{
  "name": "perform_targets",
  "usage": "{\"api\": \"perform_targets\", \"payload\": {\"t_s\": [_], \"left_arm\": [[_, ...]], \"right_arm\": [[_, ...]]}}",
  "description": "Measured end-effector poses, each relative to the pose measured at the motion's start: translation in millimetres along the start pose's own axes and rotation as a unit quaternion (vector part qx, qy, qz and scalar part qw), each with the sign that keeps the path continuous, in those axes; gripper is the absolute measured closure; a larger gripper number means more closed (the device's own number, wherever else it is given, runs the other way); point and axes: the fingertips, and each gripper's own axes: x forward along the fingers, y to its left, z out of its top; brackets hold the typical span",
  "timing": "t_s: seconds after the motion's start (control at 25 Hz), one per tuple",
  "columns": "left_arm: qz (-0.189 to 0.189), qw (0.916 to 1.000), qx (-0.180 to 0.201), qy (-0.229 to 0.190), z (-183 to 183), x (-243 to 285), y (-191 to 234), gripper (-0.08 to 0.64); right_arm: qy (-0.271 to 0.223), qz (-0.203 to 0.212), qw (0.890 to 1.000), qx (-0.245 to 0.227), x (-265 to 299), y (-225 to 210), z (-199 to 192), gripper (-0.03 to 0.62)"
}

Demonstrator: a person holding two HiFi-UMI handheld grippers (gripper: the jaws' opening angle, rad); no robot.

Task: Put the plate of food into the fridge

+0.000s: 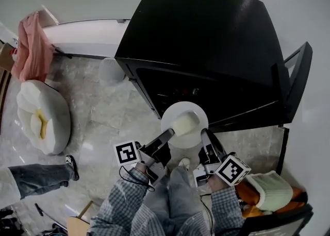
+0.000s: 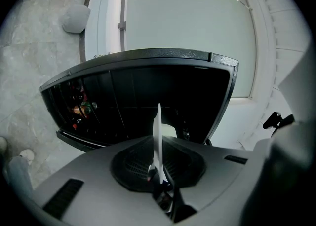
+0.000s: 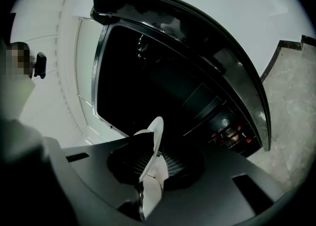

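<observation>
A white plate (image 1: pixel 177 112) carrying a pale block of food (image 1: pixel 185 123) hangs level in front of the open black fridge (image 1: pixel 206 34). My left gripper (image 1: pixel 169 135) is shut on the plate's near-left rim, and my right gripper (image 1: pixel 204 136) is shut on its near-right rim. In the left gripper view the plate (image 2: pixel 157 131) runs edge-on between the pads of the left gripper (image 2: pixel 157 170), with the dark fridge opening (image 2: pixel 143 101) behind. In the right gripper view the plate (image 3: pixel 156 141) is pinched the same way by the right gripper (image 3: pixel 150 170).
The fridge door (image 1: pixel 298 75) stands open to the right, with bottles on its shelves (image 3: pixel 229 131). On the marble floor to the left lie a white cushion (image 1: pixel 41 116) and a pink cloth (image 1: pixel 32 44). A person's leg (image 1: pixel 38 177) is at lower left.
</observation>
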Motion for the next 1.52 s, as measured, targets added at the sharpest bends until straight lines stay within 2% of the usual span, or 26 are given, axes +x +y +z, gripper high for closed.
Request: {"api": "perform_targets", "payload": {"t_s": [0.48,1.0,1.32,1.52], "left_arm": [[0.013,0.9997,-0.006,-0.02,21.5,28.4,42.3,0.525],[0.02,0.9989,0.0,-0.043,40.5,46.1,83.2,0.525],[0.029,0.9981,-0.004,-0.055,44.0,53.5,102.1,0.525],[0.022,0.9976,-0.003,-0.066,51.8,60.2,106.0,0.525]], "right_arm": [[0.013,-0.014,1.0,-0.012,38.7,-43.4,2.0,0.532],[0.037,-0.031,0.998,-0.048,73.2,-81.0,2.2,0.532],[0.046,-0.054,0.994,-0.088,85.5,-100.1,-0.5,0.532],[0.039,-0.068,0.991,-0.112,95.1,-105.6,3.5,0.532]]}}
